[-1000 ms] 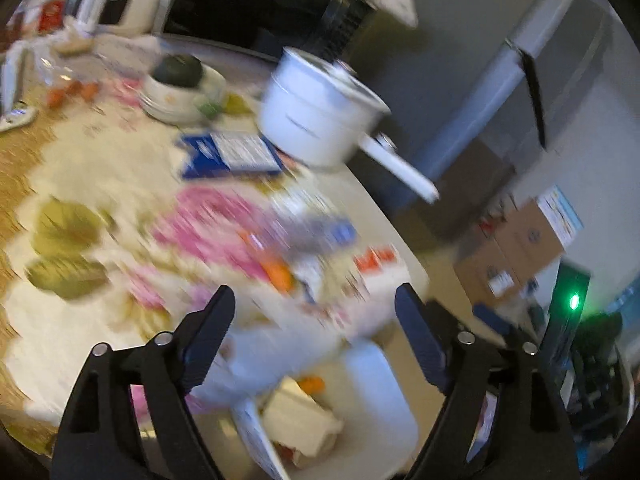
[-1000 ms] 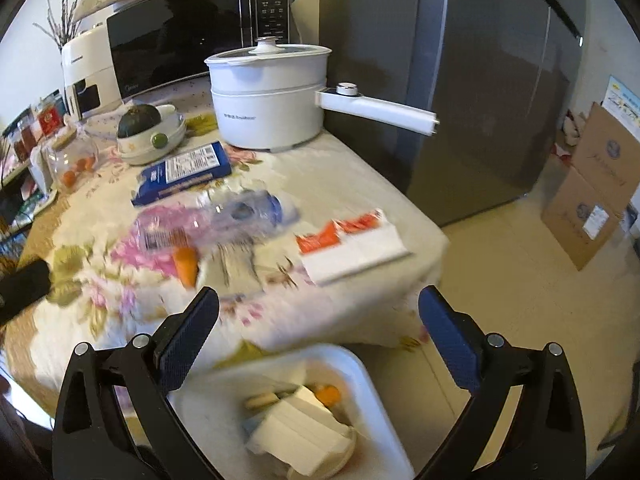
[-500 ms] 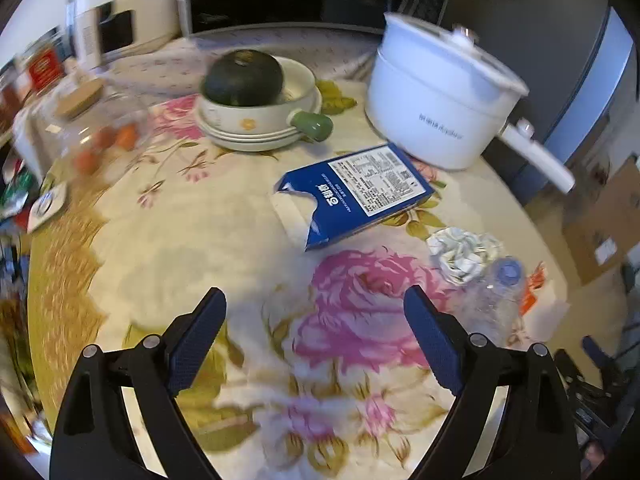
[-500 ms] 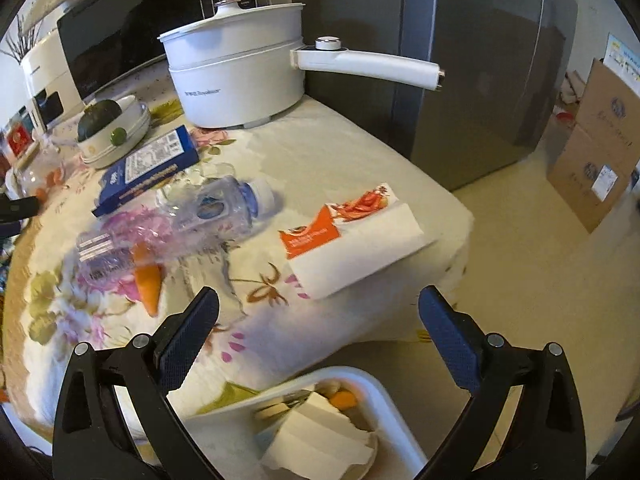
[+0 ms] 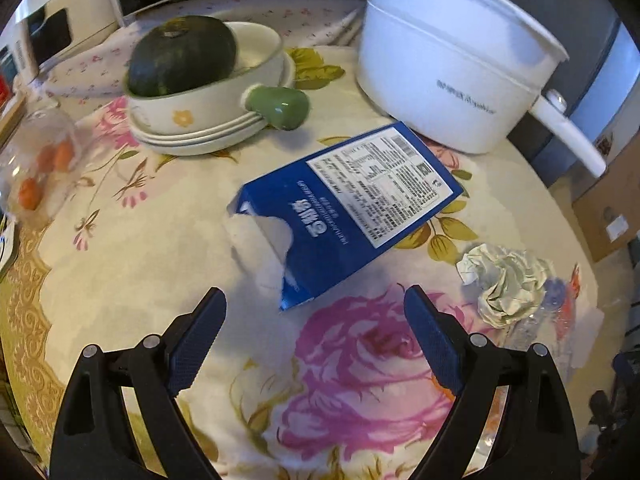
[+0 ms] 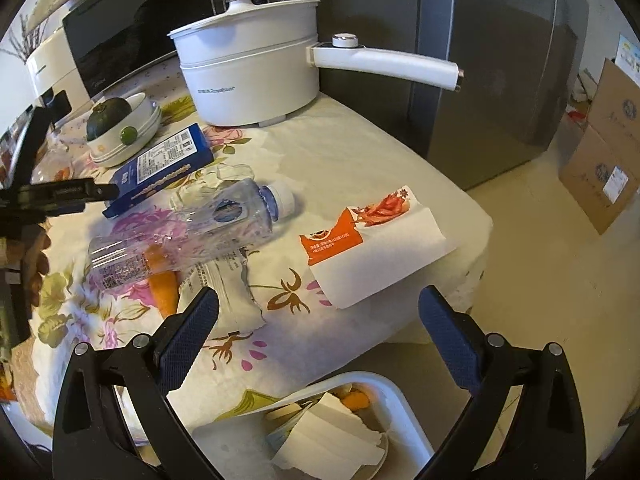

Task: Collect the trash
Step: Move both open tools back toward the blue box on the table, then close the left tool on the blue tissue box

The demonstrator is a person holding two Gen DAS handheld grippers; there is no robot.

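Note:
A torn blue carton [image 5: 344, 216] lies flat on the flowered tablecloth, just beyond my left gripper [image 5: 316, 312], whose jaws are wide open with nothing between them. A crumpled paper ball [image 5: 506, 282] lies to its right. In the right wrist view the same blue carton [image 6: 160, 168], an empty clear plastic bottle [image 6: 188, 228], an orange peel [image 6: 162, 286], a torn white wrapper [image 6: 224, 296] and an orange-and-white packet [image 6: 372, 248] lie on the table. My right gripper [image 6: 320, 308] hangs open over the table's edge, above a white bin [image 6: 394, 400] holding trash. My left gripper's arm [image 6: 60, 194] shows at the left edge.
A white electric pot [image 5: 452, 64] with a long handle [image 6: 384, 66] stands at the back. A bowl with a dark green squash [image 5: 182, 56] sits on stacked plates. A microwave [image 6: 132, 28], a grey fridge [image 6: 500, 60] and cardboard boxes [image 6: 600, 152] on the floor surround the table.
My left gripper swung from the bin and table edge over to the blue carton and came closer to it. My right gripper dropped slightly toward the table edge.

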